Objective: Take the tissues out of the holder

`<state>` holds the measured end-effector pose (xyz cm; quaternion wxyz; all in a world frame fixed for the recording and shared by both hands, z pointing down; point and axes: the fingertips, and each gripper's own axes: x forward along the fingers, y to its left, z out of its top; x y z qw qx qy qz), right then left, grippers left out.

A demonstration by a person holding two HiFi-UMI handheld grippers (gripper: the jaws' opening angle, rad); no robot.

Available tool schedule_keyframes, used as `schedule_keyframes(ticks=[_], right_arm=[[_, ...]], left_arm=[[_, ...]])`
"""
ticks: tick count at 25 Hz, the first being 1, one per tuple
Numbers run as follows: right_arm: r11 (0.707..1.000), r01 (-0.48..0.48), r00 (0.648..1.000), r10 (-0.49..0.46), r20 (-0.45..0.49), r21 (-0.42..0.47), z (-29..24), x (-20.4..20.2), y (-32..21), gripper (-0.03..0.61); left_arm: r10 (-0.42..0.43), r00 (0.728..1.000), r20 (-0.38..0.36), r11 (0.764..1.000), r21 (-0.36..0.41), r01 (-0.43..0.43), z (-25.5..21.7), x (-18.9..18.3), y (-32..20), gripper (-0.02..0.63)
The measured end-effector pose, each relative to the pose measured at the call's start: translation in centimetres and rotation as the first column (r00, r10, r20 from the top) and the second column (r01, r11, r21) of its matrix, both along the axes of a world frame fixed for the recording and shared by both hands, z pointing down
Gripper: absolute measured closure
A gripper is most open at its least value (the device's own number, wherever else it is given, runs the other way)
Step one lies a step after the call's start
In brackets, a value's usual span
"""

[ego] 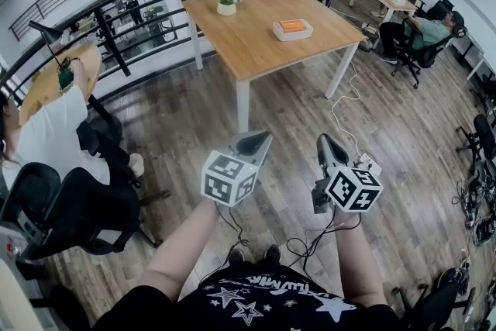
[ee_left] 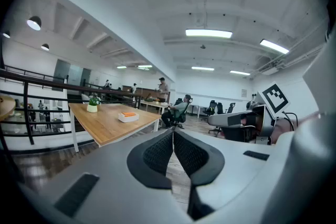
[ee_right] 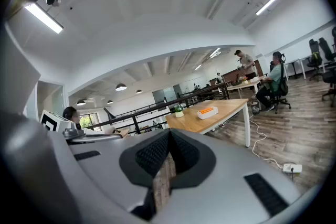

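Left claw and right claw clenched, both empty
Tissue holder sits near the table's right edge, plant by its far corner; claws hang over the floor, well apart

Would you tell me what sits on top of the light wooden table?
A white rectangular tissue holder with an orange top and a small green plant in a white pot stand on the table, well apart. The holder's inside is covered, so its contents cannot be seen.
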<state>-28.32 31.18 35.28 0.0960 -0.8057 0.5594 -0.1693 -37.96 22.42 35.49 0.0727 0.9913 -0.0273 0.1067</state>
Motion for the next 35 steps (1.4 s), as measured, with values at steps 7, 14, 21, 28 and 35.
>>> schedule_keyframes(ticks=[7,14,21,28,35], right_arm=[[1.0,0.006,1.0,-0.006,-0.004,-0.003,0.3,-1.8,0.8,0.563],[1.0,0.014,1.0,-0.014,0.009,0.018,0.0,-2.3,1.3,0.563],[0.998,-0.009,0.996,0.004,0.085,0.056,1.4,0.6,4.0,0.563],[0.994,0.056,0.993,-0.065,0.095,0.089,1.9,4.2,5.6,0.563],[0.979,0.126,0.975,-0.152,0.163,0.16,3.2,6.7,5.2,0.563]], left_arm=[[-0.003,1.0,-0.005,1.0,0.022,0.003,-0.3,-1.3,0.7,0.595],[-0.013,1.0,-0.011,1.0,0.011,0.013,-0.3,-0.8,2.4,0.595],[-0.013,1.0,0.002,1.0,0.015,0.013,0.6,1.9,4.6,0.595],[-0.062,0.998,0.004,0.998,0.034,0.062,0.6,5.3,6.8,0.595],[-0.072,0.997,0.019,0.997,0.019,0.072,1.7,8.0,7.3,0.595]])
